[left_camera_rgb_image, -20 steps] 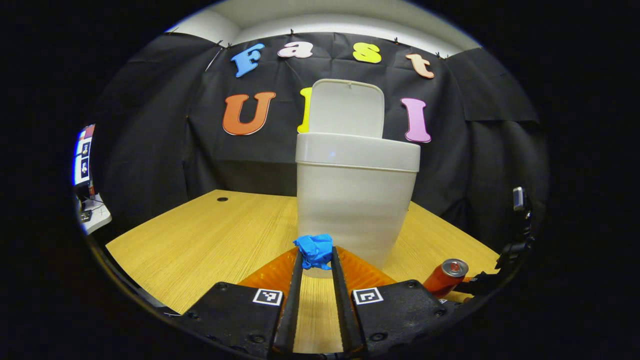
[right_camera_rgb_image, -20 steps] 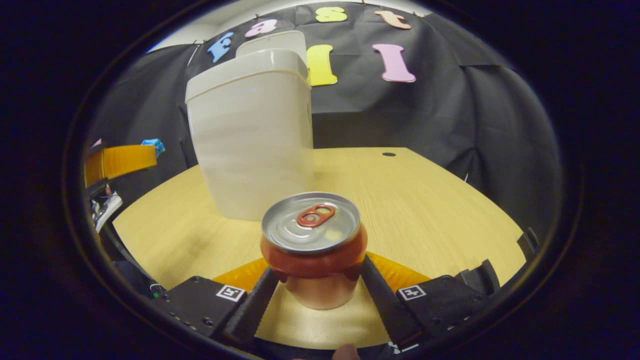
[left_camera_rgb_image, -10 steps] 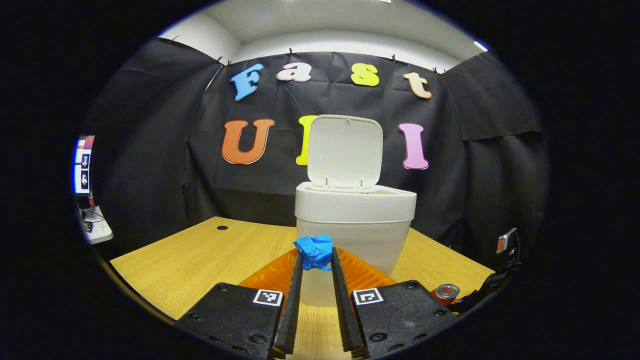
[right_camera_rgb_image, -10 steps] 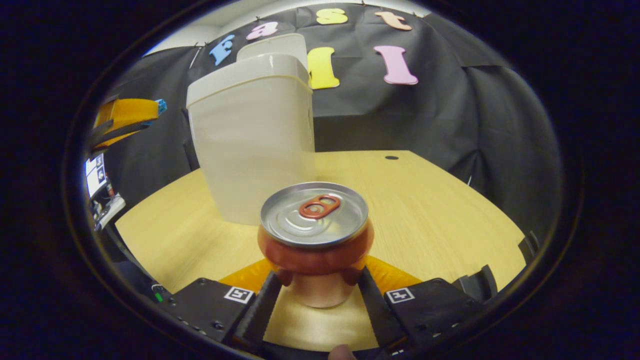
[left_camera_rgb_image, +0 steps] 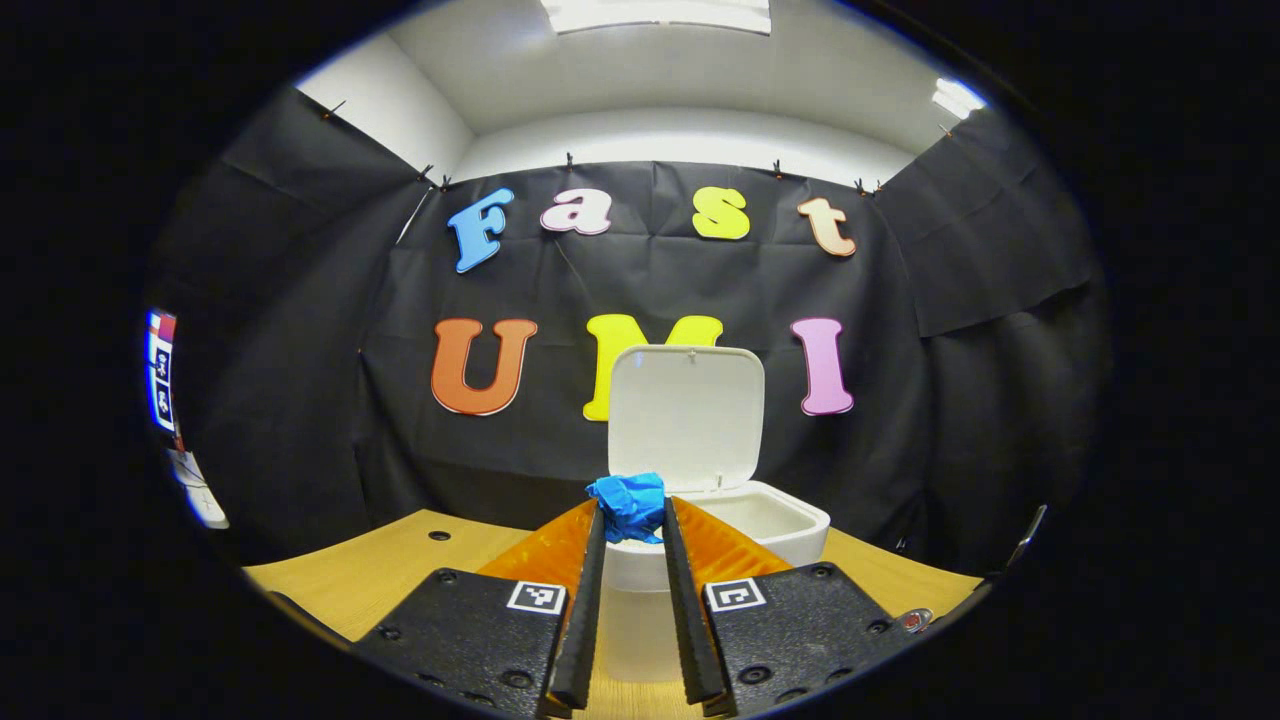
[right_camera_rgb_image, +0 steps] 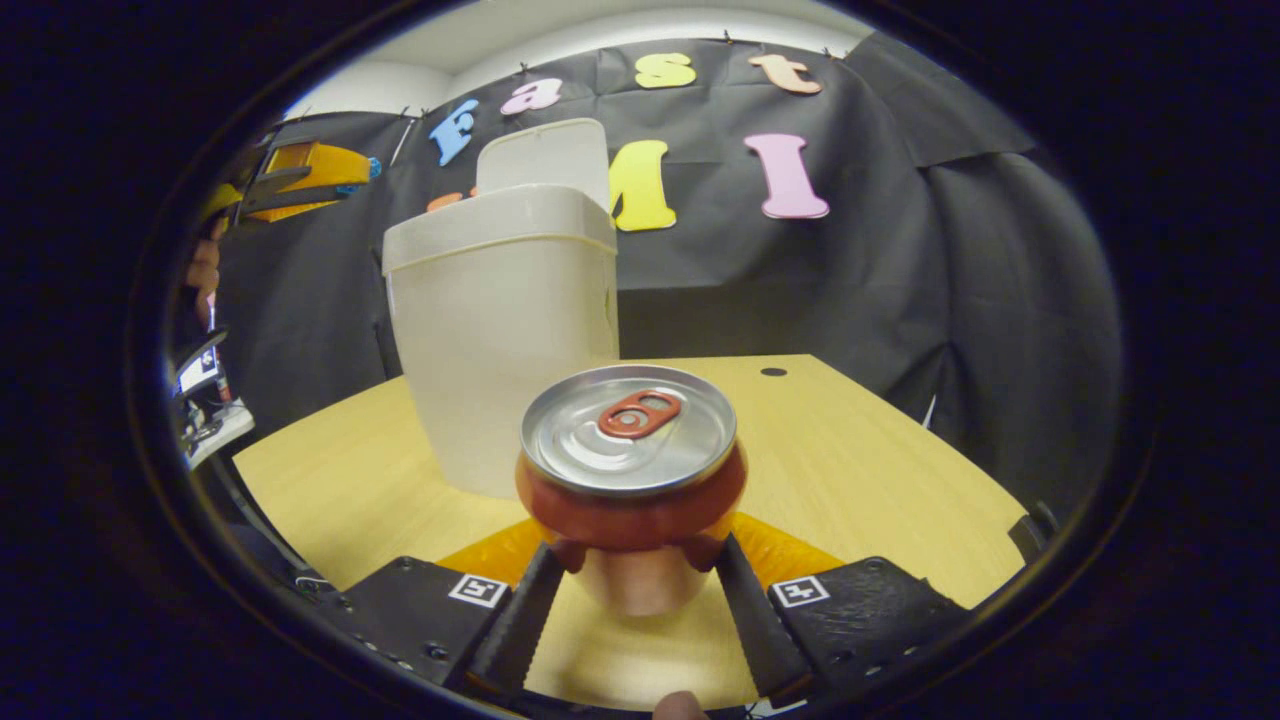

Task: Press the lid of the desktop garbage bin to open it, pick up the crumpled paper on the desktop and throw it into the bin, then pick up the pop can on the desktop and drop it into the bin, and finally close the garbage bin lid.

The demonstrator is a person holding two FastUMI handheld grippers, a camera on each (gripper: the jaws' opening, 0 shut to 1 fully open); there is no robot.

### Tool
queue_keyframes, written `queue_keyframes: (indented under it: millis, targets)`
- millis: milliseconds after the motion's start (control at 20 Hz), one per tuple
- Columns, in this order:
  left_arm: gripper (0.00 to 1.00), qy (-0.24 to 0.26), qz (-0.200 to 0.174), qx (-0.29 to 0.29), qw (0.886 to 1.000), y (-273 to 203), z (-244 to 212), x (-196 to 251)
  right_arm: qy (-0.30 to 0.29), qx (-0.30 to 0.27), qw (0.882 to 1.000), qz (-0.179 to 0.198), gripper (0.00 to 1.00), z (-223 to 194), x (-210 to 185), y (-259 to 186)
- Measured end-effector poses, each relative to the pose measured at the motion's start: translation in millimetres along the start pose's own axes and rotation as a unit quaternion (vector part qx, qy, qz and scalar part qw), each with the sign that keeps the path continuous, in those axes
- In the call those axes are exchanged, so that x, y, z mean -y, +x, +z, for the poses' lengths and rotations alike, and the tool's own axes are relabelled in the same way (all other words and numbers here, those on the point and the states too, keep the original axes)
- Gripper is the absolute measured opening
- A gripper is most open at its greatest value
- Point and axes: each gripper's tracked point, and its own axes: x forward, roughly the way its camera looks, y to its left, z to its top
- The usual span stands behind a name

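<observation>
Wooden table (right_camera_rgb_image: 850, 450), one open-lidded bin (right_camera_rgb_image: 505, 330); left tongs (left_camera_rgb_image: 630, 515) clamping one paper ball (left_camera_rgb_image: 628, 503), right tongs (right_camera_rgb_image: 635, 550) one can (right_camera_rgb_image: 630, 470).

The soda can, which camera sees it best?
The right gripper view. The soda can sits close and centred between the right gripper fingers, its silver top and red tab clear. The left gripper view catches just a tiny bit of the can's top at the lower right edge.

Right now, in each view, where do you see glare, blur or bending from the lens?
Left gripper view: ceiling lamp burns white; table edge curves; blue paper between the jaws is sharp. Right gripper view: can top carries soft highlights; bin leans and bulges; the can's lower body is blurred.
</observation>
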Motion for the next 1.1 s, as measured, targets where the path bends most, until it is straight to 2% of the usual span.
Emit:
queue_keyframes:
  millis: [50, 600, 650, 700, 750, 850, 1000, 1100]
  targets:
    - [0.36, 0.003, -0.001, 0.005, 1.0, 6, 5, 0, 0.004, -0.001, 1.0, -0.005, 0.81, 0, 6, 1]
    - [0.36, 0.023, -0.009, -0.022, 0.999, 80, -6, 16, 0.011, 0.009, 0.999, -0.034, 0.8, 13, 46, 11]
    - [0.41, 0.022, -0.011, -0.024, 0.999, 84, -8, 18, 0.011, 0.011, 0.999, -0.037, 0.81, 14, 48, 11]
    - [0.39, 0.021, -0.01, -0.03, 0.999, 89, -13, 18, 0.012, 0.014, 0.999, -0.038, 0.81, 15, 49, 11]
    - [0.44, 0.02, -0.015, -0.039, 0.999, 93, -17, 19, 0.014, 0.017, 0.999, -0.04, 0.81, 16, 50, 11]
    - [0.45, 0.018, -0.014, -0.058, 0.998, 97, -29, 19, 0.019, 0.021, 0.999, -0.042, 0.82, 18, 52, 12]
    - [0.98, 0.008, -0.017, -0.05, 0.999, 97, -23, 21, 0.027, 0.023, 0.998, -0.042, 0.82, 16, 54, 13]
    - [1.0, 0.015, -0.013, -0.045, 0.999, 93, -21, 19, 0.028, 0.024, 0.998, -0.045, 0.81, 17, 55, 15]
